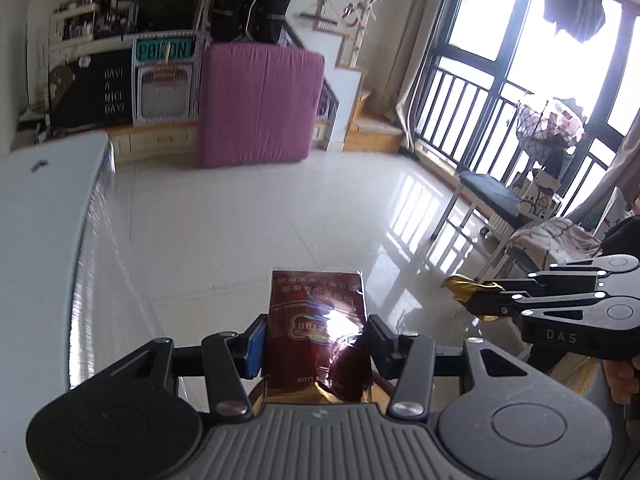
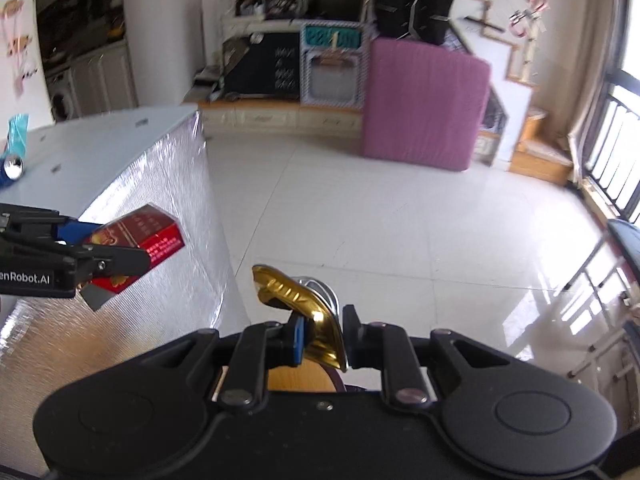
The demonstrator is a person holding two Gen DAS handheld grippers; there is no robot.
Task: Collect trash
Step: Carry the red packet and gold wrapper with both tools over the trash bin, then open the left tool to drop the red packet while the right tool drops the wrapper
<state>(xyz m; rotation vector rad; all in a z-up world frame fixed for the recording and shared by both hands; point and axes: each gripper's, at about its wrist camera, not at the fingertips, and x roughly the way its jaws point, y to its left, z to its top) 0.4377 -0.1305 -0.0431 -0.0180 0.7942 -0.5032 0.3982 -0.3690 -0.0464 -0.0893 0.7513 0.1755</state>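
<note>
Glossy white tiled floor [image 1: 248, 216] across the middle of both views, window light reflected at right. Pink folded mattress [image 1: 262, 100] upright at upper centre, against a low wooden cabinet [image 2: 280, 118]. Black board with white lettering [image 1: 108, 92] at upper left, a teal sign [image 1: 164, 50] just beside it. Tall barred window [image 1: 520, 92] at upper right, dark clothing [image 1: 574, 4] hanging before it. White table [image 2: 112, 136] with foil-covered side at left. Blue-cushioned bench [image 1: 490, 194] at right, near the window.
</note>
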